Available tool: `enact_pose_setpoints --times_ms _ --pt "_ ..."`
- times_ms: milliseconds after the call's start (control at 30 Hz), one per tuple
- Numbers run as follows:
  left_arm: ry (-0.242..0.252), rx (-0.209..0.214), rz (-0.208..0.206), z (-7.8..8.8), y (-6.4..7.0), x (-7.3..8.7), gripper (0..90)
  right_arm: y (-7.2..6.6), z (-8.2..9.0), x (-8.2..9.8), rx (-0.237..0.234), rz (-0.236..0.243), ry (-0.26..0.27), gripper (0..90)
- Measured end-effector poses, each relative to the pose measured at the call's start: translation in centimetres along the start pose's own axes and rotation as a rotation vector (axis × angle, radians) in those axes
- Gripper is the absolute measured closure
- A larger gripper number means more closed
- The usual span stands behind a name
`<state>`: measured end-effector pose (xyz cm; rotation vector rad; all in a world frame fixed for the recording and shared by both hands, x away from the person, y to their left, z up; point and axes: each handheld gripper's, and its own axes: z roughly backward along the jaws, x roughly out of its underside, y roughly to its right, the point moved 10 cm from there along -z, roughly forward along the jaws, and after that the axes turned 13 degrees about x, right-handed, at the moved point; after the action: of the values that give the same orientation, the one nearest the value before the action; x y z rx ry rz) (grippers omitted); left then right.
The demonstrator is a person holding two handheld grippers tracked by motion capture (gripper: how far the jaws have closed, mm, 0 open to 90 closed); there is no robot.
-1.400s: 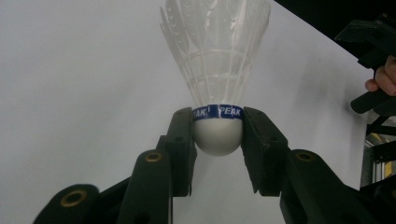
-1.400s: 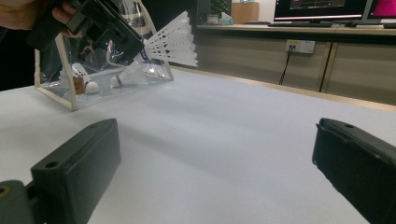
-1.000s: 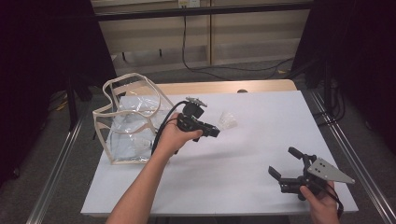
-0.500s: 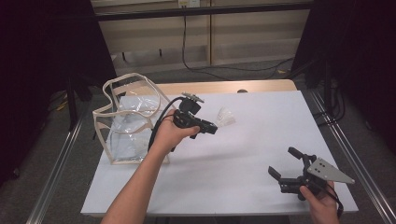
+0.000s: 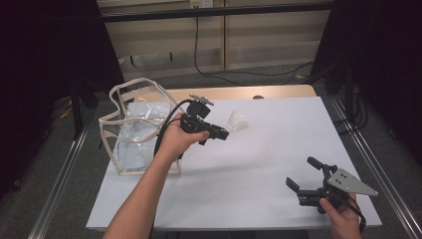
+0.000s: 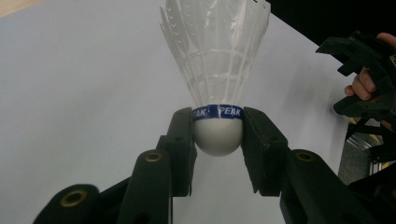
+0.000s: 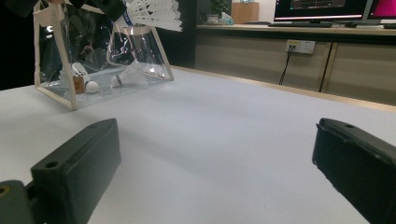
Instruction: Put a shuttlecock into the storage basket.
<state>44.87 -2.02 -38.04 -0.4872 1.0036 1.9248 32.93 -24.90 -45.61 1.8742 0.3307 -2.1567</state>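
A white feather shuttlecock (image 6: 215, 70) with a blue band and a white cork base is clamped by its base between the jaws of my left gripper (image 6: 217, 135). From above, that left gripper (image 5: 225, 133) is held above the table, right of a clear plastic bag (image 5: 134, 130), with the shuttlecock (image 5: 237, 122) sticking out to the right. My right gripper (image 5: 304, 173) rests open near the table's front right corner, nothing between its jaws. The right gripper view shows the bag (image 7: 70, 60) lying at the far left with two shuttlecocks (image 7: 123, 77) inside, and the held shuttlecock (image 7: 154, 13) above it.
The white table top (image 5: 268, 149) spreads between the two grippers. A wooden strip runs along its far edge (image 5: 239, 92). Metal rails (image 5: 363, 149) flank the table. Cables (image 5: 209, 64) hang behind it, and a bench with monitors (image 7: 322, 9) stands beyond.
The left hand has drifted slightly left and toward the bag, carrying the shuttlecock with it. The right gripper has stayed where it was.
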Motion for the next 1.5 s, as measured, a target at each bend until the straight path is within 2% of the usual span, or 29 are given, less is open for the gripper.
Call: enact_pose_setpoints --times_ms 233,267,300,367,700,1033,1500 --pt "0.001 0.007 0.0 0.4 0.1 -0.2 65.5 -0.1 0.0 0.0 -0.002 -0.002 -0.002 0.9" --pt "-0.001 -0.01 0.001 0.5 0.1 -0.3 65.5 -0.1 0.0 0.0 -0.002 -0.002 -0.002 0.9" --pt "0.004 0.005 0.001 0.6 0.1 -0.4 65.5 0.0 0.0 0.0 -0.001 -0.002 -0.001 0.9" --pt "0.004 0.003 0.001 0.8 0.2 -0.4 65.5 0.0 0.0 0.0 -0.001 -0.003 -0.002 0.9" --pt "0.005 -0.021 0.006 2.3 0.1 -0.8 65.5 0.0 0.0 0.0 -0.001 -0.003 -0.001 0.9" --pt "0.013 -0.03 0.026 3.0 -0.2 -0.8 65.5 0.0 0.0 0.0 -0.003 -0.004 0.0 0.9" --pt "0.016 -0.047 0.03 4.8 -0.3 -1.1 65.5 -0.5 -0.2 0.0 -0.016 -0.009 -0.002 1.0"
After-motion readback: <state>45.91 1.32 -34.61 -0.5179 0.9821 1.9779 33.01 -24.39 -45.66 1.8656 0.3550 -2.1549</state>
